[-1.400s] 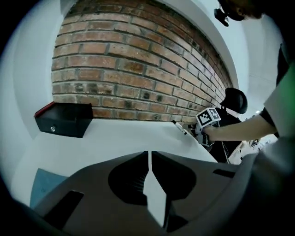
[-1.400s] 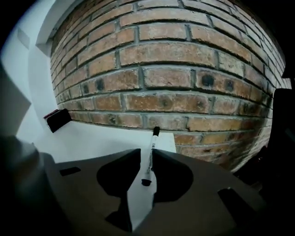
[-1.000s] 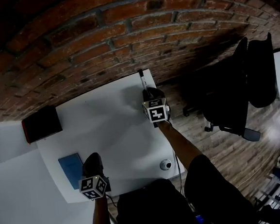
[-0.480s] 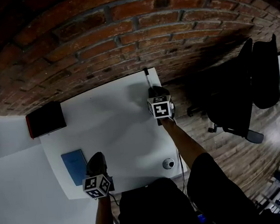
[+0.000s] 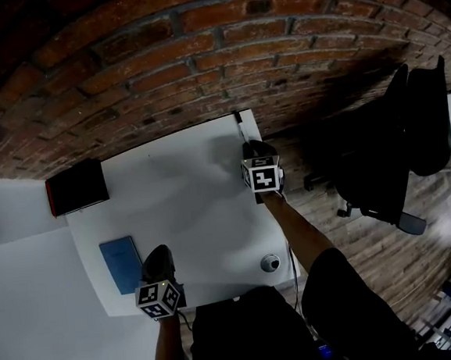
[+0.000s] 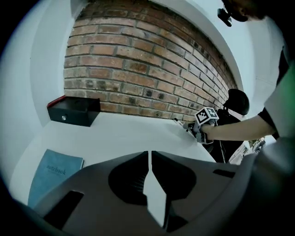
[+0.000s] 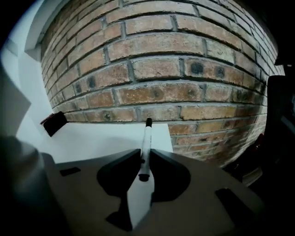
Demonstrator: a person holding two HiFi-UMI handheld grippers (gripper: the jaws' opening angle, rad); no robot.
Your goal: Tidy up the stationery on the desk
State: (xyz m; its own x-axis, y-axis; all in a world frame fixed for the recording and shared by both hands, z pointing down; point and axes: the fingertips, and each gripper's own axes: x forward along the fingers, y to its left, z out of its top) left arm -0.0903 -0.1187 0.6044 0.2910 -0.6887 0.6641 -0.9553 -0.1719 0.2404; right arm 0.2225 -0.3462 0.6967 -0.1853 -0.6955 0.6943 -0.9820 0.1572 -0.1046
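Stationery is spread over a white desk (image 5: 189, 210), and two pieces can be named. Nearest, at the desk's front edge, the left gripper (image 6: 149, 159) is held above the surface with its jaws drawn together to a thin slit and nothing caught between them. Just beside it to the left, a blue notebook (image 6: 53, 177) lies flat, and the word "notebook" can be read in pale script on its cover. Toward the front right edge a small round grey object (image 5: 270, 263) is seen; what it is cannot be told from this distance.

Farther off, at the desk's far right corner, the right gripper (image 7: 144, 159) is clamped on a marker (image 7: 146, 147). The marker's white barrel is pinched between the jaws, its black cap points toward the wall, and its other end pokes back behind the jaws. A black-and-white square marker is carried on the gripper's cube.

At the far left corner a black box (image 6: 73, 110) with a red edge is set. Behind everything a red brick wall (image 7: 156, 60) is seen.
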